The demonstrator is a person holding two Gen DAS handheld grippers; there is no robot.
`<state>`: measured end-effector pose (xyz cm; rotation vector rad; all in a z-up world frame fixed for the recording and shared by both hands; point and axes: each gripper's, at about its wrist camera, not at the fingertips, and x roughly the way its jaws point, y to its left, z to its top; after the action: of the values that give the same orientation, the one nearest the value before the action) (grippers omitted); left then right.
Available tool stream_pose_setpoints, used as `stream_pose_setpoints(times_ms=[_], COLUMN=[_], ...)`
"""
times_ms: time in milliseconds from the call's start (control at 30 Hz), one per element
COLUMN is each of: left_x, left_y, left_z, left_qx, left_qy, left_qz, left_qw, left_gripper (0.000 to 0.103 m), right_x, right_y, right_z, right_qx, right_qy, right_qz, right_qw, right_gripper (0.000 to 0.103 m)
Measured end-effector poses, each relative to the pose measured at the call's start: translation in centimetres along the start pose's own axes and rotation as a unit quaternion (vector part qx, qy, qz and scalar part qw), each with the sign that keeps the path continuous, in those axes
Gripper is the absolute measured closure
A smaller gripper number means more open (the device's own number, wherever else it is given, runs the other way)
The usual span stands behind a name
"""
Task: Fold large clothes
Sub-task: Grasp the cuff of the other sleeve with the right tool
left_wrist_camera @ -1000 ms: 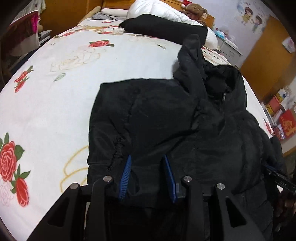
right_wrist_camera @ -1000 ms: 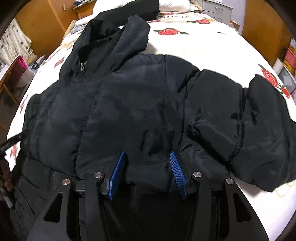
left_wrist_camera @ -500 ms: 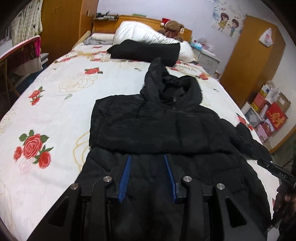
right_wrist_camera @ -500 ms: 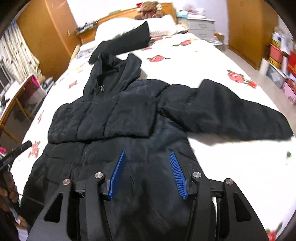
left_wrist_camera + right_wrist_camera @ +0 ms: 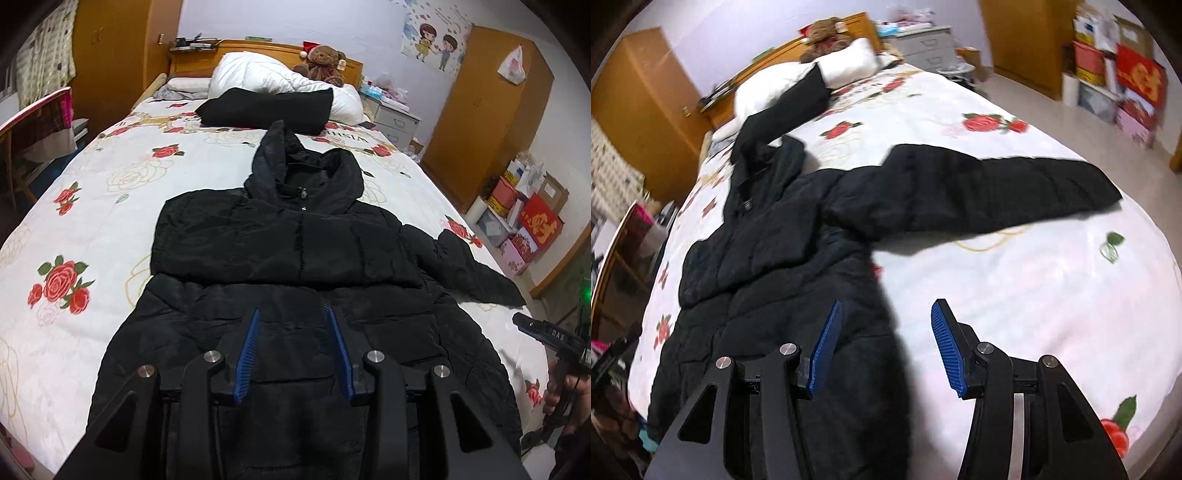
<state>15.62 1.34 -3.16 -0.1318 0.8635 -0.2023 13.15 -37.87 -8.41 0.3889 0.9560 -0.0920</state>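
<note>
Looking from the bed's (image 5: pixel 110 177) near end toward the far headboard (image 5: pixel 258 48), both sharing the black hooded jacket (image 5: pixel 768 266).

Dim, even indoor light; right wrist view motion-blurred (left sharper), fisheye edges vignetted black

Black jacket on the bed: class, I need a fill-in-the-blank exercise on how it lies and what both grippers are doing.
1. The black jacket lies on a bedspread printed with red ____.
2. One sleeve lies stretched out; the other is ____ across the chest.
3. The left gripper and the right gripper both stand ____, holding nothing.

Missing words: roses; folded; open
</note>
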Motion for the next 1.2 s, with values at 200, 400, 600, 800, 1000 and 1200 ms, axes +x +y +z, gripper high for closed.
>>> stream_pose_setpoints(times_ms=[200,400,600,800,1000,1200], left_x=[2.0,4.6,6.8,8.7,9.8,9.1], left_y=[-1.5,-2.3,-2.6,-2.7,-2.3,-1.4], left_z=[0.7,1.4,1.4,1.3,1.2,1.3], left_qx=[0.009,0.016,0.021,0.024,0.020,0.010], left_qy=[0.004,0.013,0.028,0.045,0.055,0.049], left_qz=[0.002,0.007,0.012,0.021,0.027,0.030], left_qw=[1.0000,0.9998,0.9993,0.9985,0.9979,0.9983], left_gripper=[0.059,0.059,0.058,0.058,0.058,0.058], right_x=[1.6,3.5,5.3,6.7,8.6,6.9], right_y=[-5.3,-11.6,-17.8,-21.2,-22.0,-20.1], right_z=[1.1,2.5,4.2,5.8,7.7,9.4], right_qx=[0.064,0.127,0.200,0.250,0.253,0.220], right_qy=[0.005,0.000,-0.005,-0.030,-0.036,-0.039], right_qz=[-0.019,-0.049,-0.072,-0.054,-0.079,-0.094], right_qw=[0.998,0.991,0.977,0.966,0.963,0.970], right_gripper=[0.051,0.048,0.046,0.046,0.055,0.095])
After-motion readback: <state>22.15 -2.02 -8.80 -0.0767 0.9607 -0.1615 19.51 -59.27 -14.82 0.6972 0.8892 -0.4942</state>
